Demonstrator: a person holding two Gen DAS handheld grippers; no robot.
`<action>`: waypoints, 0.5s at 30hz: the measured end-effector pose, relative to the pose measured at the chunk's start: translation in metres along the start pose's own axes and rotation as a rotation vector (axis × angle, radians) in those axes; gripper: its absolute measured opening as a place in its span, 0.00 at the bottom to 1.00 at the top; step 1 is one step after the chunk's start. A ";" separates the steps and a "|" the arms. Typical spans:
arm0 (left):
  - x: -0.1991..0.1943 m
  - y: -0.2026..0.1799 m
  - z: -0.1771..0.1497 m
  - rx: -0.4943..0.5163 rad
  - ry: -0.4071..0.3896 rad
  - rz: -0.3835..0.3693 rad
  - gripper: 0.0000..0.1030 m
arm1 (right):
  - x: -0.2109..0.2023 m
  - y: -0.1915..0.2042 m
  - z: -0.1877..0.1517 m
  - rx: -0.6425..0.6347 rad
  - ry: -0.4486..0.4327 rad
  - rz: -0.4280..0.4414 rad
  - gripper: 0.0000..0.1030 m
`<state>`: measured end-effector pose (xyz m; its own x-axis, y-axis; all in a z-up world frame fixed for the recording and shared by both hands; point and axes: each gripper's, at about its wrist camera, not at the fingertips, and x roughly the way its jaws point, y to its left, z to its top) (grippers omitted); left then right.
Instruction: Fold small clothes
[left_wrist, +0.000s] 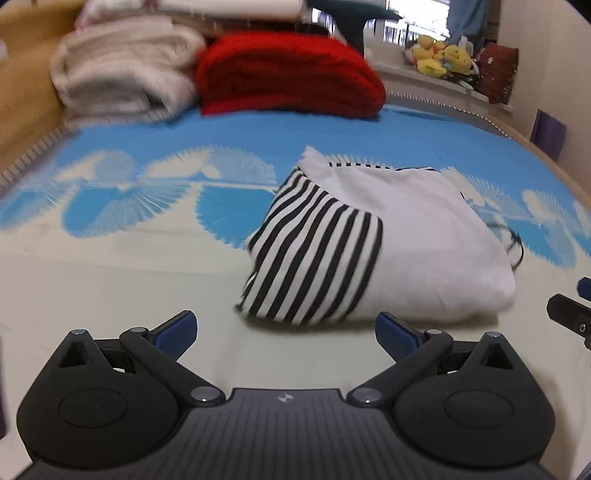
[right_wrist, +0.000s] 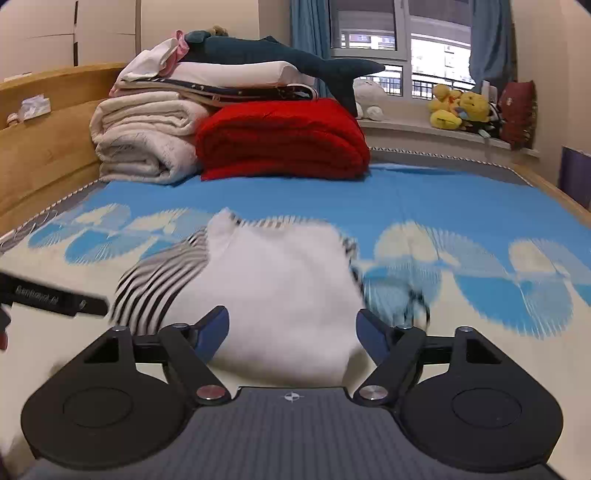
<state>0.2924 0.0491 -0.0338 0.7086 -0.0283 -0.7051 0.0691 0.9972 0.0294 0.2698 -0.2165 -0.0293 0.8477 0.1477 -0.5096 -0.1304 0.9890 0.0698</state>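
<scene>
Left gripper (left_wrist: 286, 334) spread, right gripper (right_wrist: 291, 332) spread, folded striped garment (left_wrist: 369, 254) ahead, red blanket (right_wrist: 282, 138) and cream blankets (right_wrist: 142, 142) well behind

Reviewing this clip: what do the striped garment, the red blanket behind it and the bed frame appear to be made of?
Striped garment: soft knit fabric, probably cotton jersey; matte, it slumps into rounded folds.
Red blanket: thick plush or fleece, going by its fuzzy, bulky folded layers.
Bed frame: light wood or wood veneer with a smooth finish; which one cannot be told.
</scene>
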 end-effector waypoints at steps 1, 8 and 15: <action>-0.013 -0.004 -0.015 0.015 -0.025 0.024 1.00 | -0.013 0.006 -0.011 0.011 -0.002 -0.010 0.81; -0.046 -0.012 -0.088 -0.012 0.033 0.000 1.00 | -0.047 0.034 -0.078 -0.016 0.044 -0.044 0.86; -0.046 -0.011 -0.097 -0.024 0.029 0.006 1.00 | -0.049 0.041 -0.094 -0.028 0.051 -0.032 0.86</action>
<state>0.1912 0.0460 -0.0700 0.6885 -0.0210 -0.7249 0.0482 0.9987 0.0168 0.1747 -0.1841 -0.0818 0.8245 0.1150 -0.5540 -0.1186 0.9925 0.0295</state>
